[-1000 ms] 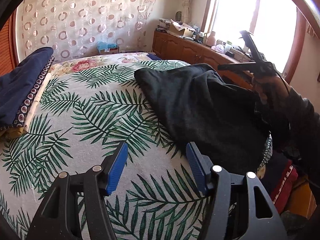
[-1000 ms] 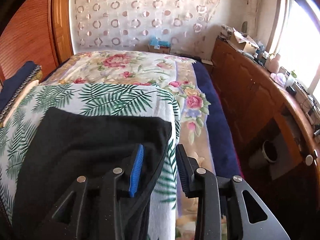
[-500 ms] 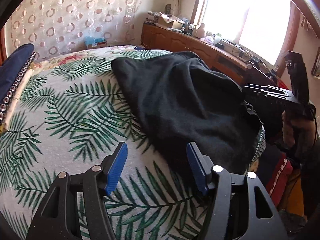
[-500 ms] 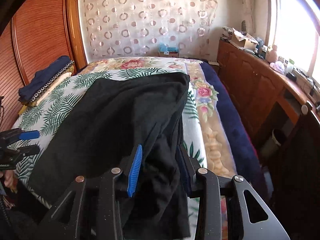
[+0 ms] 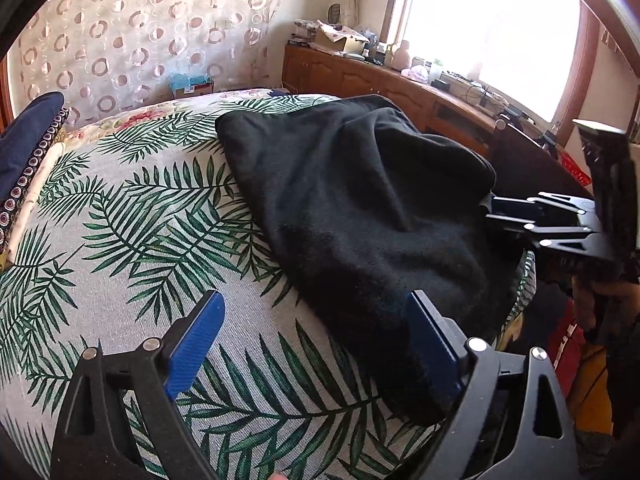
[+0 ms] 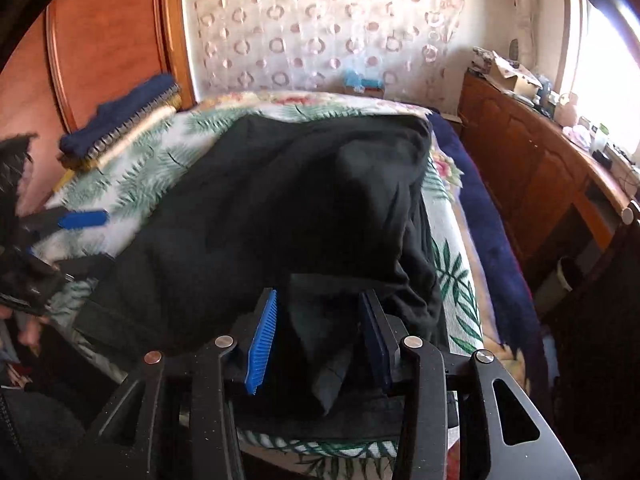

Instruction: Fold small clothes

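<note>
A black garment (image 5: 360,216) lies rumpled on the palm-leaf bedspread (image 5: 132,240), reaching to the bed's near right edge. My left gripper (image 5: 316,340) is open just above the spread, its right finger at the garment's near edge. In the right wrist view the garment (image 6: 280,208) fills the middle. My right gripper (image 6: 320,340) has a fold of it between its blue pads (image 6: 262,344), with the jaws partly apart. The right gripper also shows in the left wrist view (image 5: 496,208), touching the garment's right side.
Folded navy clothes (image 6: 120,120) are stacked at the bed's far left by the wooden headboard (image 6: 100,40). A wooden sideboard (image 5: 380,80) with clutter runs under the bright window on the right. A blue blanket (image 6: 480,216) lies along the bed's right side.
The right gripper pulled back toward the bed's near edge, dragging the black garment's edge with it so the cloth bunched up. The left gripper moved closer to the garment's near edge.
</note>
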Demonstrator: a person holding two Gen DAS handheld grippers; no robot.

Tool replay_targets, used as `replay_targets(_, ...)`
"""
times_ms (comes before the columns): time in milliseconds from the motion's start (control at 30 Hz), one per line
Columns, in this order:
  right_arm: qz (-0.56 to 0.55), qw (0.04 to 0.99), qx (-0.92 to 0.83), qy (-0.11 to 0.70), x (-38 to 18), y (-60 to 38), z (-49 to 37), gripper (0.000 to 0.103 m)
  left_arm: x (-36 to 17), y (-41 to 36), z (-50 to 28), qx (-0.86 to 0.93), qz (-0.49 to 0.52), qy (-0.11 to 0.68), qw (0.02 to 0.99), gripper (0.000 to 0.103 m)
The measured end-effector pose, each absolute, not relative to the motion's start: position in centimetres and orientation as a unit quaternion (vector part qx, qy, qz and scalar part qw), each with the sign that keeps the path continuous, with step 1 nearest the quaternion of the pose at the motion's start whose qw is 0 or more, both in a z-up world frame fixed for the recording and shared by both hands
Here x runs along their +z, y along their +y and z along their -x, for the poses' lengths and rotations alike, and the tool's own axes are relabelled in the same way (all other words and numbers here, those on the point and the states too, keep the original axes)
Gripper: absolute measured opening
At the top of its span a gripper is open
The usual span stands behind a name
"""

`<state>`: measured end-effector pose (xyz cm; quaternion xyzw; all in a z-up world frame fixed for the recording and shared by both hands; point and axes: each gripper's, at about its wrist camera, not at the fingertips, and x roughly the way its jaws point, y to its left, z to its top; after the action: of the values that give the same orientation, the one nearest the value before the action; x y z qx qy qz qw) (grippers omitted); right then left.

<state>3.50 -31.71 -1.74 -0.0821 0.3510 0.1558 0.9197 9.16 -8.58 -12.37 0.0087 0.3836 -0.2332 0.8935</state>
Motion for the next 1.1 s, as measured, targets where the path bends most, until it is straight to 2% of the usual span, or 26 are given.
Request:
replay_targets(33, 0.085, 0.920, 0.151, 0.353, -1.8, -32.0, -3.7, 0.043, -12.3, -8.5, -9.1, -0.233, -0.008, 0.383, 0.894, 0.092)
replay_targets(67, 0.084, 0.920, 0.146, 0.354, -1.8, -32.3, -3.7, 0.038, -12.3, -8.5, -9.0, -0.233, -0.009, 0.382, 0.894, 0.092)
replay_targets(100, 0.077, 0.922, 0.145, 0.351, -1.7, -32.9, -3.6, 0.018, -12.3, -8.5, -9.0, -0.233, -0.010, 0.382, 0.894, 0.092)
replay_targets(133, 0.071, 0.923, 0.145, 0.348, -1.6, -33.2, -3.3, 0.008, -12.4, -8.5, -9.0, -0.233, -0.011, 0.383, 0.894, 0.092)
replay_targets(300, 0.048, 0.935, 0.123, 0.328, -0.5, -36.6, -0.2, 0.007, -12.4, -8.7, -8.8, -0.237, -0.011, 0.383, 0.893, 0.092)
replay_targets(467, 0.044, 0.926, 0.110, 0.360, -1.9, -38.0, 0.5, 0.007, -12.5, -9.3, -8.8, -0.244, -0.016, 0.386, 0.890, 0.092)
replay_targets(500, 0.040, 0.925, 0.109, 0.361, -2.1, -38.0, 0.4, 0.007, -12.5, -9.4, -8.7, -0.246, -0.017, 0.387, 0.889, 0.092)
replay_targets(567, 0.031, 0.926, 0.104, 0.361, -2.0, -38.0, -0.1, 0.024, -12.6, -9.6, -8.7, -0.247, -0.020, 0.388, 0.887, 0.092)
replay_targets(600, 0.032, 0.929, 0.098, 0.356, -1.9, -38.0, -0.3, 0.036, -12.6, -9.6, -8.7, -0.248, -0.020, 0.389, 0.887, 0.092)
replay_targets(667, 0.033, 0.932, 0.091, 0.349, -1.9, -37.8, -1.2, 0.039, -12.8, -9.5, -8.9, -0.245, -0.017, 0.393, 0.886, 0.092)
replay_targets(733, 0.029, 0.931, 0.088, 0.353, -2.3, -37.6, -2.1, 0.047, -13.0, -9.4, -9.1, -0.246, -0.011, 0.400, 0.883, 0.092)
replay_targets(1100, -0.010, 0.922, 0.117, 0.368, -3.1, -38.8, -2.8, 0.048, -13.3, -9.9, -8.9, -0.248, -0.021, 0.403, 0.881, 0.092)
